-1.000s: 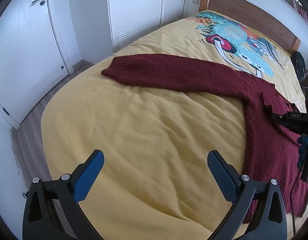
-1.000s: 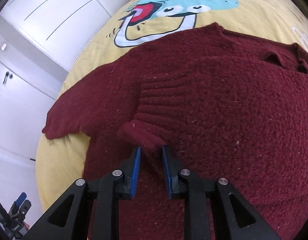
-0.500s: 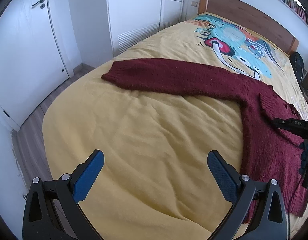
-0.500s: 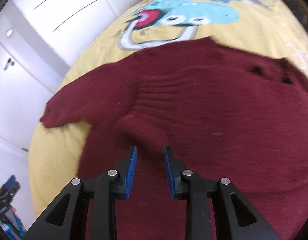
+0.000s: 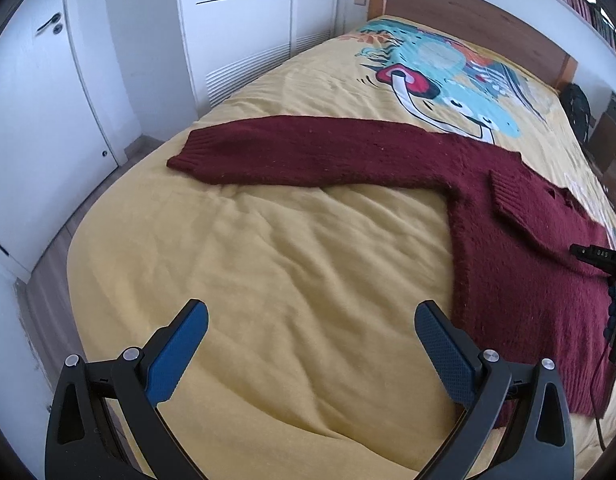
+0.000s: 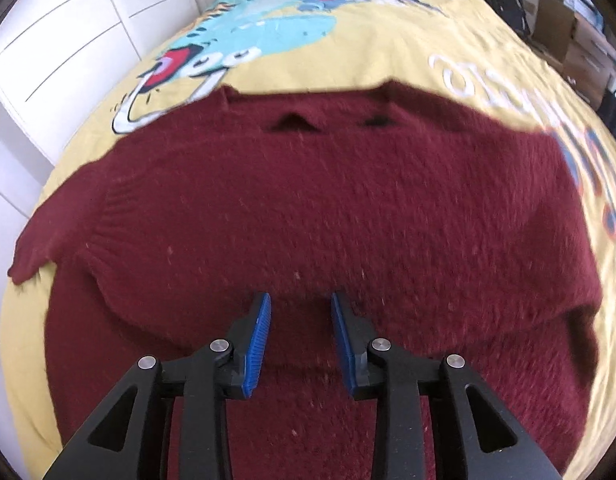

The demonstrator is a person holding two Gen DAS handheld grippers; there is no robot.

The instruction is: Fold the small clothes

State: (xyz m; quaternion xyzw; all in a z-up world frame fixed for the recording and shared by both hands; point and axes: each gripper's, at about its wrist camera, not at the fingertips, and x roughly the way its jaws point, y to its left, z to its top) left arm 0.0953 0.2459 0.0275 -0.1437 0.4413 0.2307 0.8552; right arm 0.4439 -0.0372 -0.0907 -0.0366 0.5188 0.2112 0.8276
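- A dark red knitted wool sweater lies flat on a bed covered by a yellow bedspread with a cartoon print in turquoise, red and white.
- One long sleeve stretches out across the bedspread toward the side of the bed nearest the white wardrobe doors; its ribbed cuff lies near the bed's edge.
- The other sleeve is folded in over the sweater's body, its ribbed cuff resting on the chest.
- The left claw hangs spread wide above bare bedspread just beside the sweater's side edge, with nothing between its blue pads.
- The right claw points steeply down over the middle of the sweater's body; its jaws have just been opening, they stand a little apart, and no cloth sits between them.
- In the right wrist view the neckline lies at the far end of the sweater, toward the printed part of the bedspread.
- A wooden headboard closes the far end of the bed, and a white door with a handle stands to the left.
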